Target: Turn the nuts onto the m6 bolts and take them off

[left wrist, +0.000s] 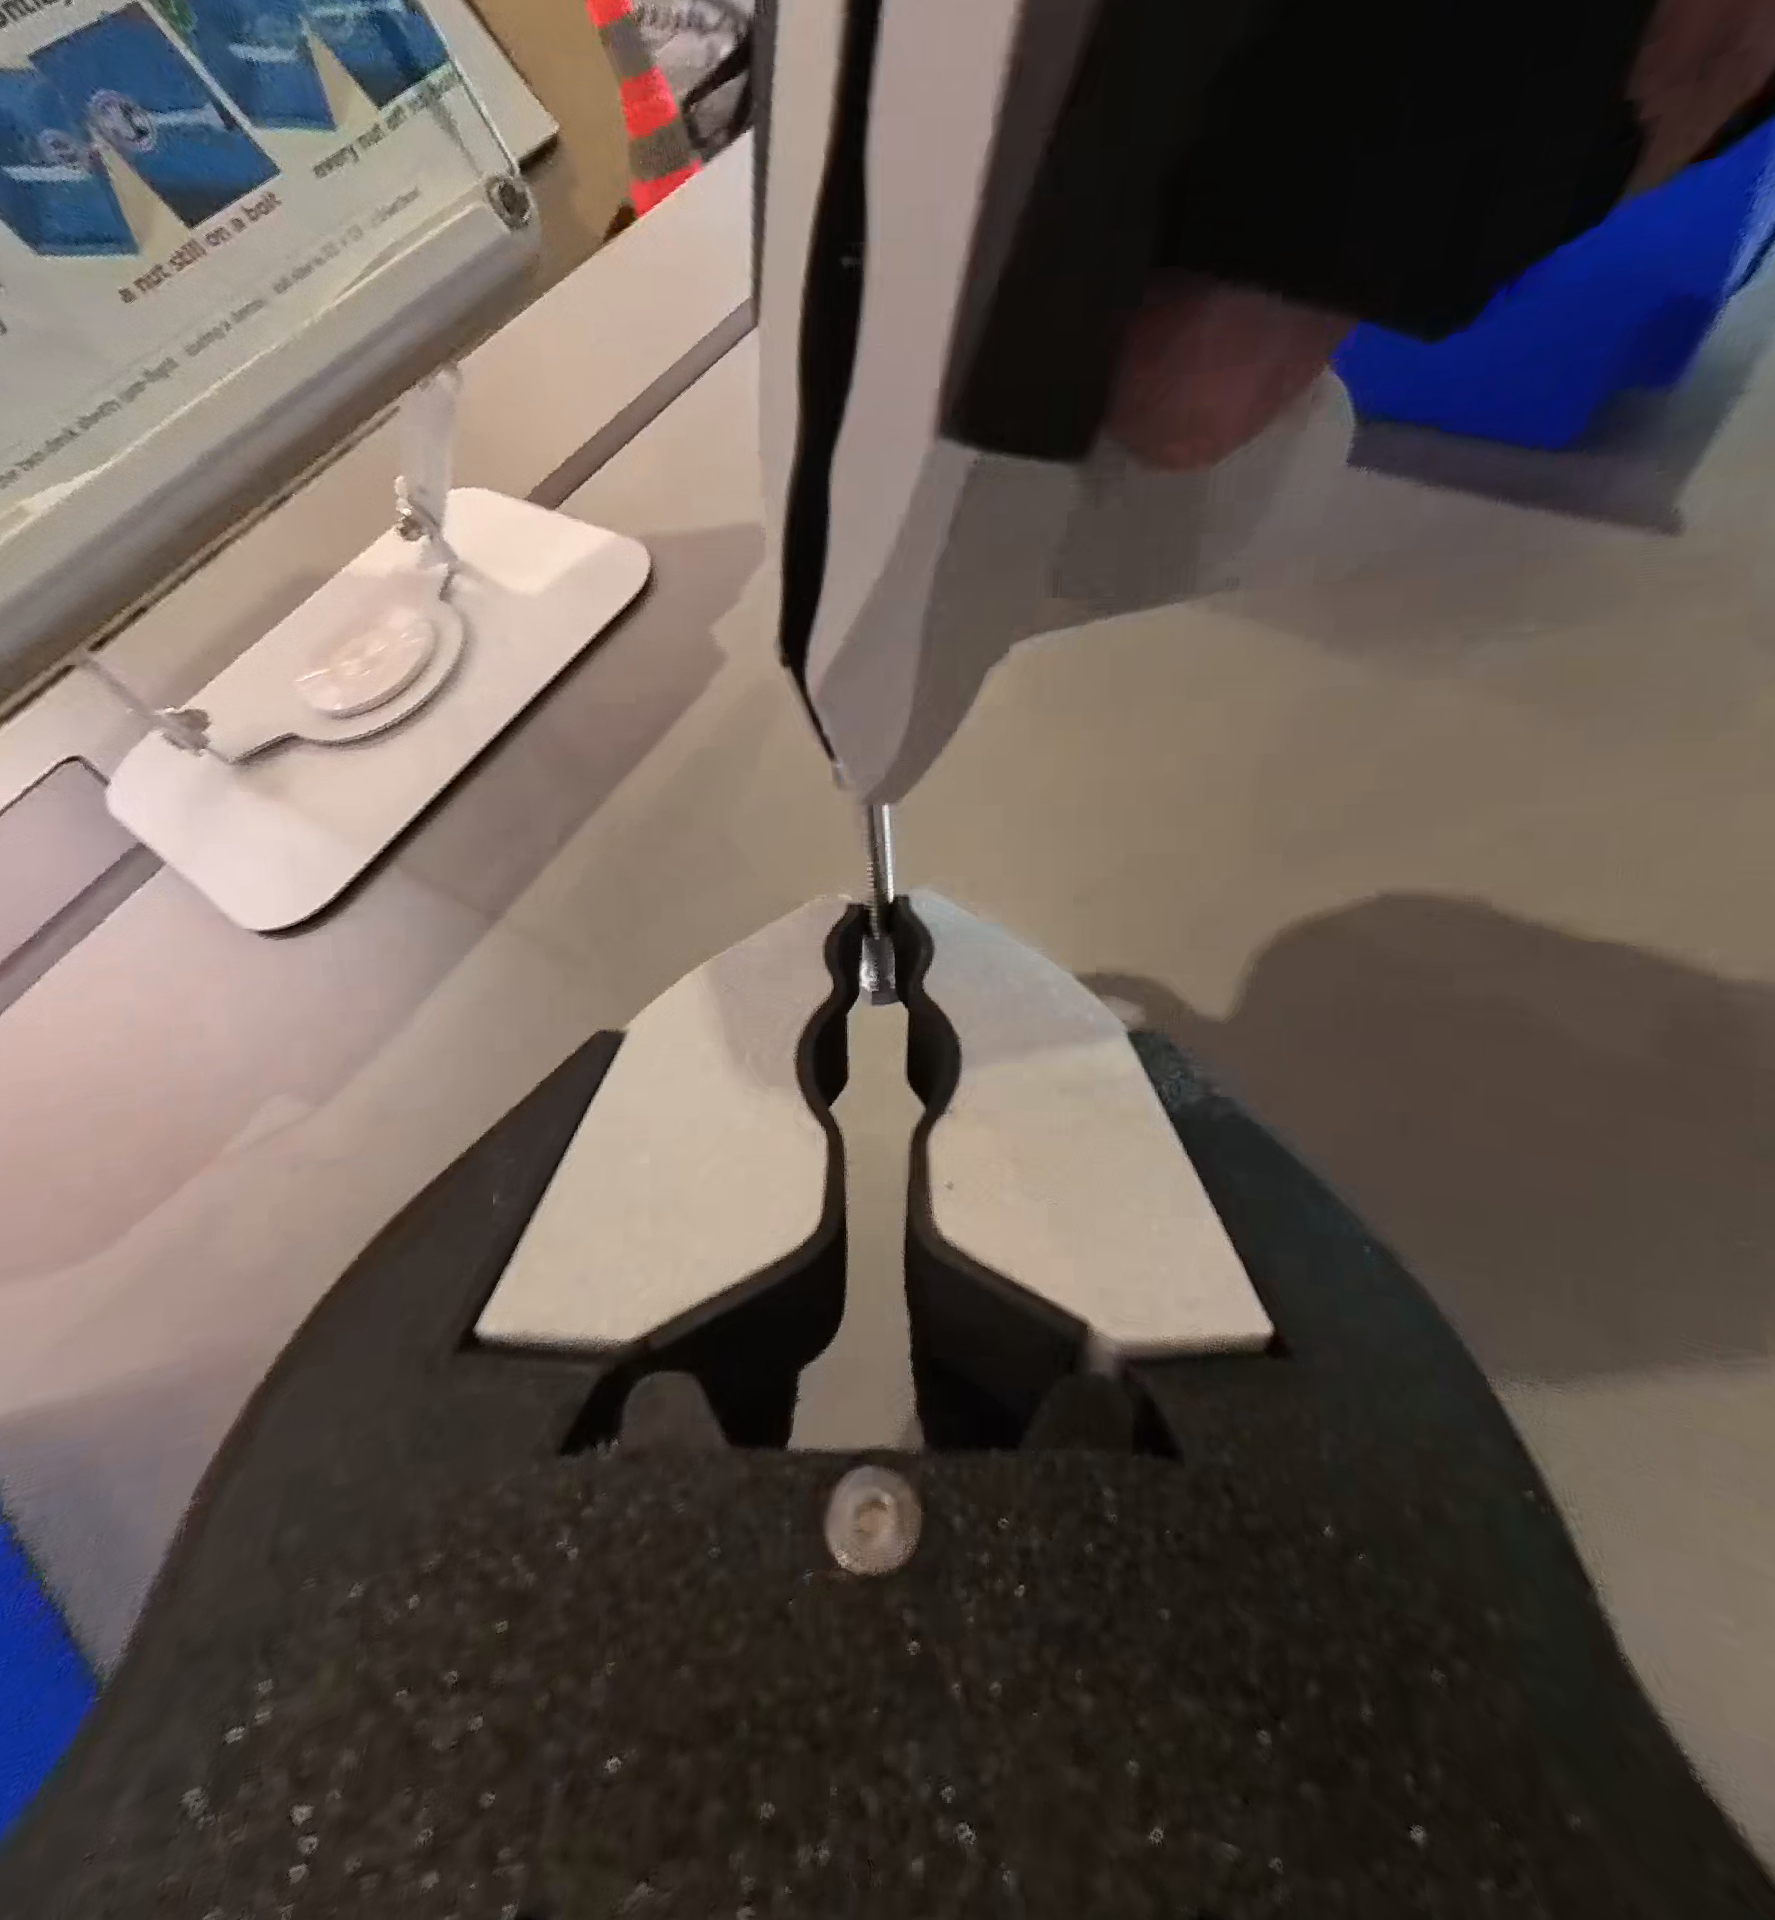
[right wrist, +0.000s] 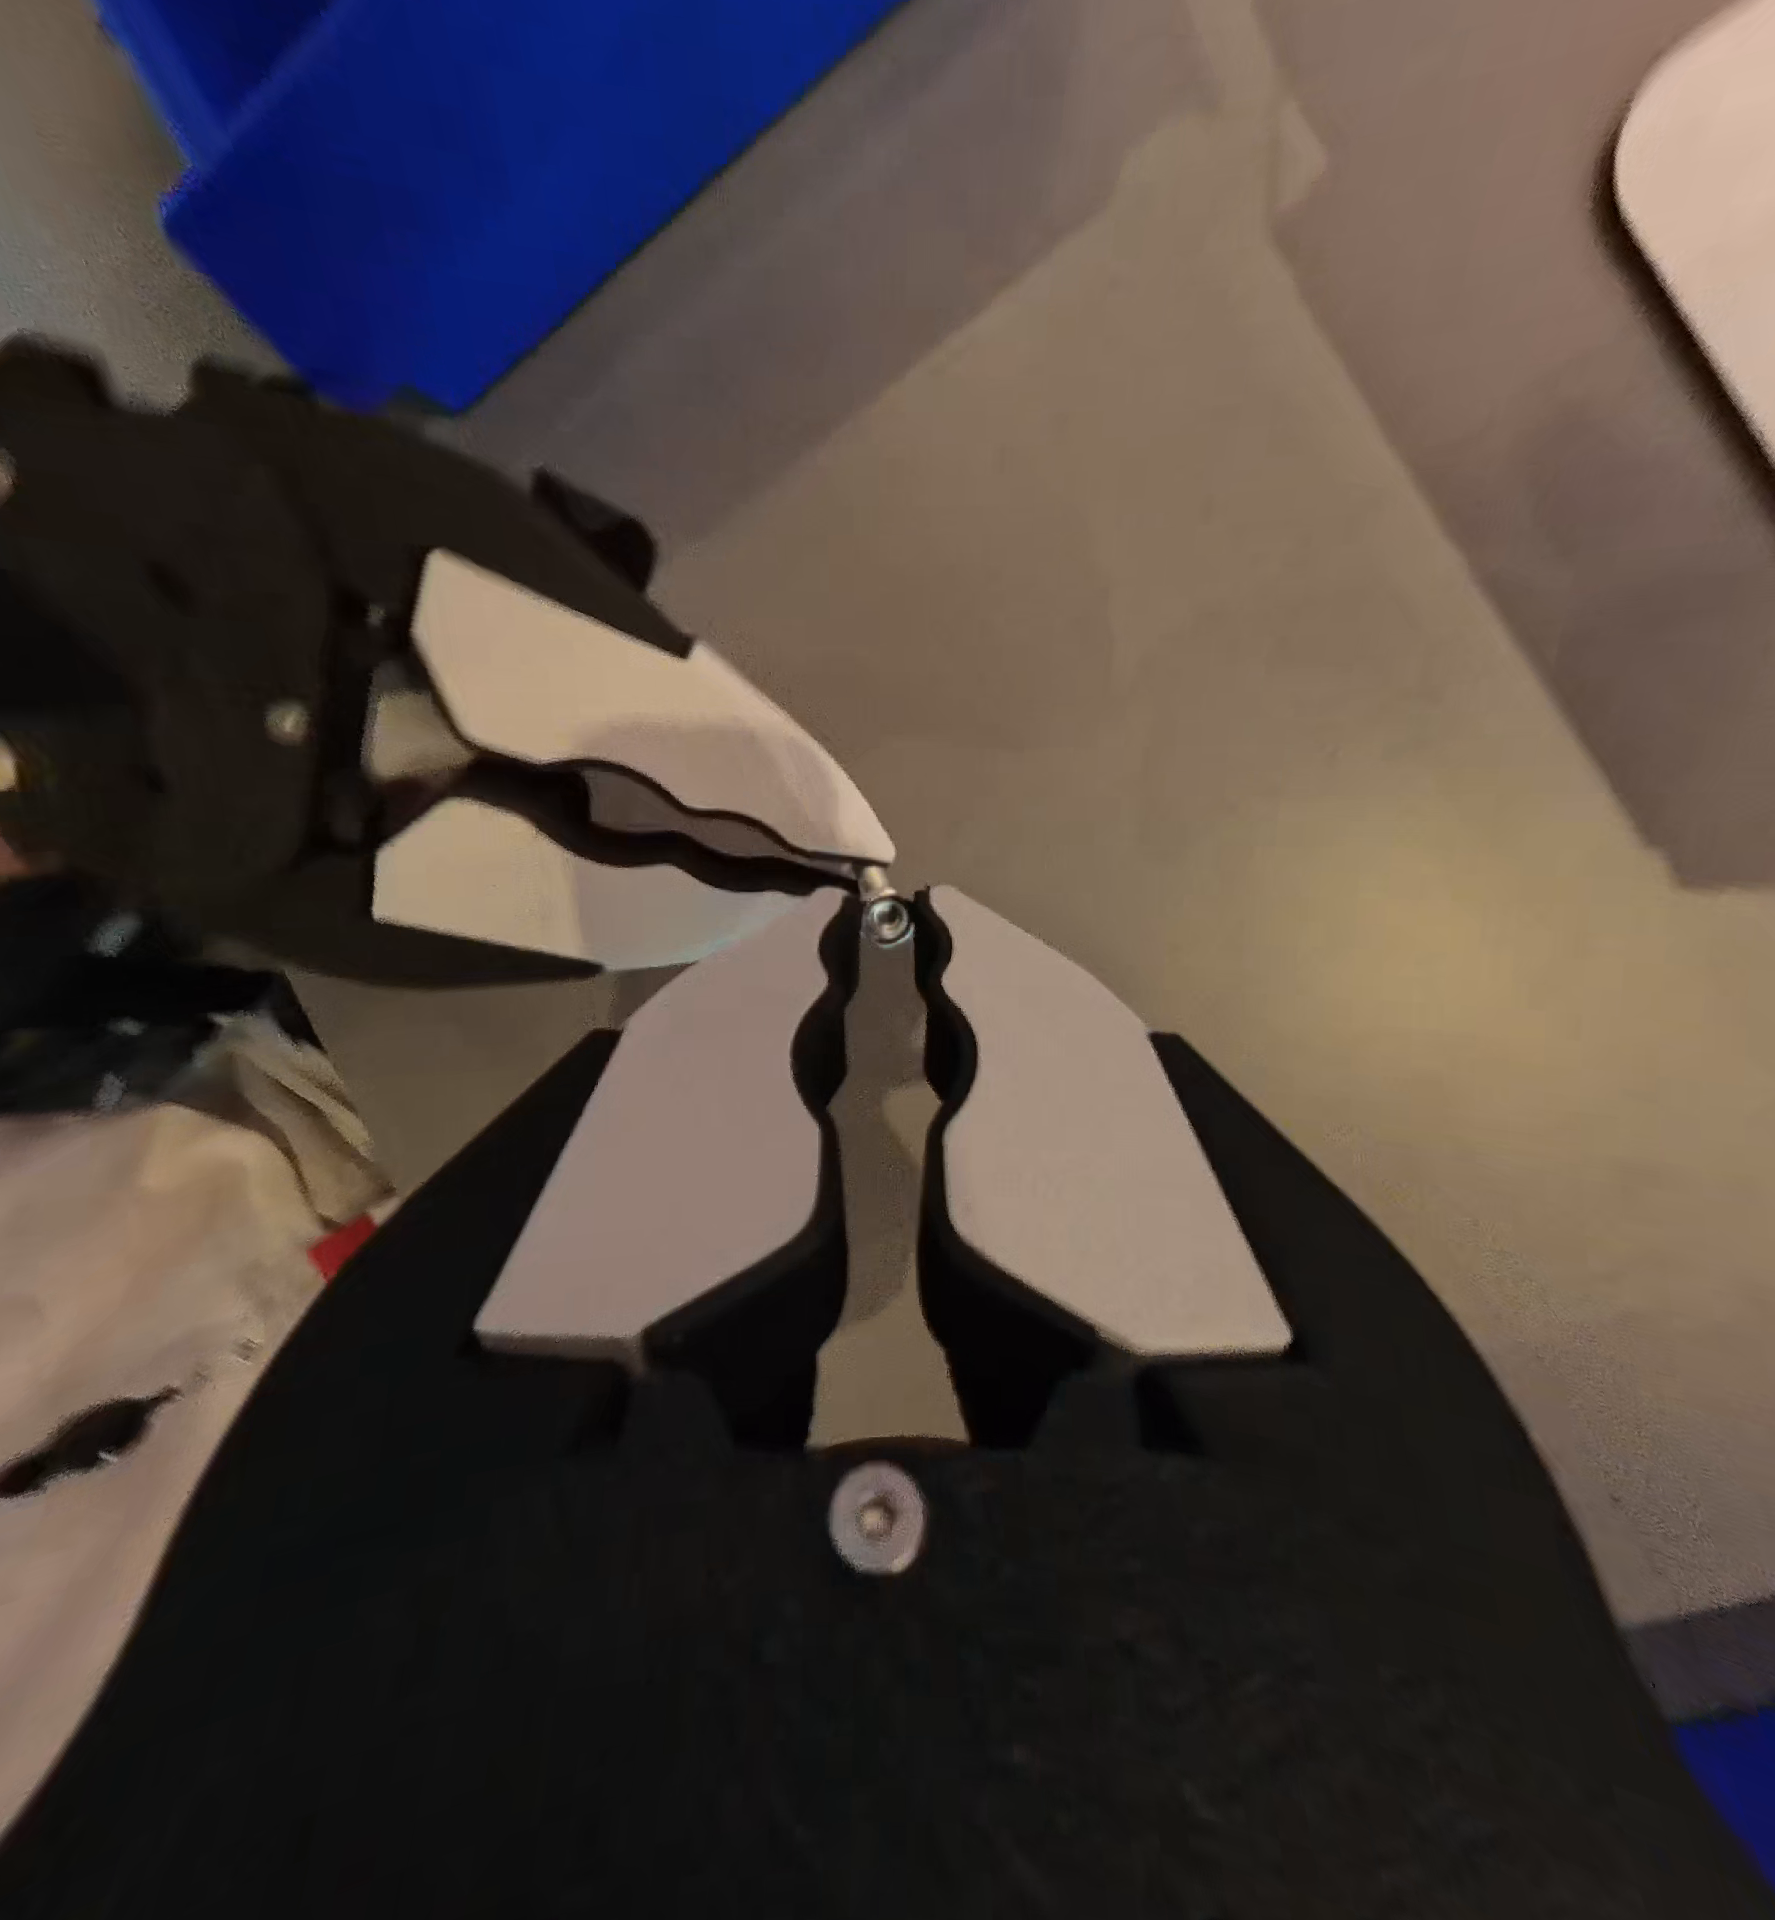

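In the left wrist view my left gripper (left wrist: 878, 940) is shut on a small hex nut (left wrist: 878, 968), with both dark pads pressed against its sides. A thin silver bolt (left wrist: 883, 847) runs from the nut up to the tips of my right gripper (left wrist: 862, 779), which comes down from above. In the right wrist view my right gripper (right wrist: 888, 914) is shut on the bolt's round head (right wrist: 884, 924), seen end on. My left gripper (right wrist: 862, 871) reaches in from the left and meets the bolt's far end. The nut is hidden in this view. Both grippers hold the pair above the beige table (left wrist: 1278, 779).
A blue bin (left wrist: 1589, 312) stands at the back right and also shows in the right wrist view (right wrist: 498, 156). A printed sign (left wrist: 187, 260) on a white base (left wrist: 550, 582) stands at the left. White cloth (right wrist: 83, 1299) lies at the lower left. The grippers are tip to tip, or close to it.
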Available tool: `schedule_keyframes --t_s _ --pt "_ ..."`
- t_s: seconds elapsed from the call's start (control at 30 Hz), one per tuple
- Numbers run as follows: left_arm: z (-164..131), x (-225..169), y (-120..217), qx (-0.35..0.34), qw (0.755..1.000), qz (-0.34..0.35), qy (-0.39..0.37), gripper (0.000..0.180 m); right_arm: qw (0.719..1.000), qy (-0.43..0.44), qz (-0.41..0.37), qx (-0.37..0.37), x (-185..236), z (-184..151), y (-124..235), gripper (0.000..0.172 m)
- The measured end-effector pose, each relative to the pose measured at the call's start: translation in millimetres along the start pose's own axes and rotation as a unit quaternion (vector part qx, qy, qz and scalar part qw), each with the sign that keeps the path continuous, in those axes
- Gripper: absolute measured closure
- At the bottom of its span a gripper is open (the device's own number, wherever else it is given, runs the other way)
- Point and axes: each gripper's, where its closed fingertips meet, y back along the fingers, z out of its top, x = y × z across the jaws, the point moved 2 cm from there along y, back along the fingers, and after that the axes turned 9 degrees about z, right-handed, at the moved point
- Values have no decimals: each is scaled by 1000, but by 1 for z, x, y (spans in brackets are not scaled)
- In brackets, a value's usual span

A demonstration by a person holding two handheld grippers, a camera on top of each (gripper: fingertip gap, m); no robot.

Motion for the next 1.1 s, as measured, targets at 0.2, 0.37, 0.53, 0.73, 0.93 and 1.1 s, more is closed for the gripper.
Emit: schedule_keyframes --t_s 0.2,0.37,0.53,0.73,0.93,1.1 --pt "-9 -11 -11 34 999 16 -20 175 990 -140 7 0 -10 -16 -8 162" --pt "-7 -12 -9 24 1000 -7 5 175 989 -143 19 -17 -3 -14 -5 154" --pt "-4 -8 -4 5 998 -43 52 175 992 -97 40 -72 4 -4 16 141" --pt "20 -14 22 -83 961 -199 173 176 947 49 103 -301 31 7 71 116" --pt "38 -22 52 -146 900 -341 230 176 874 118 165 -442 57 -42 49 112" --pt "36 -38 53 -133 896 -370 207 175 836 130 221 -485 71 -49 48 98"
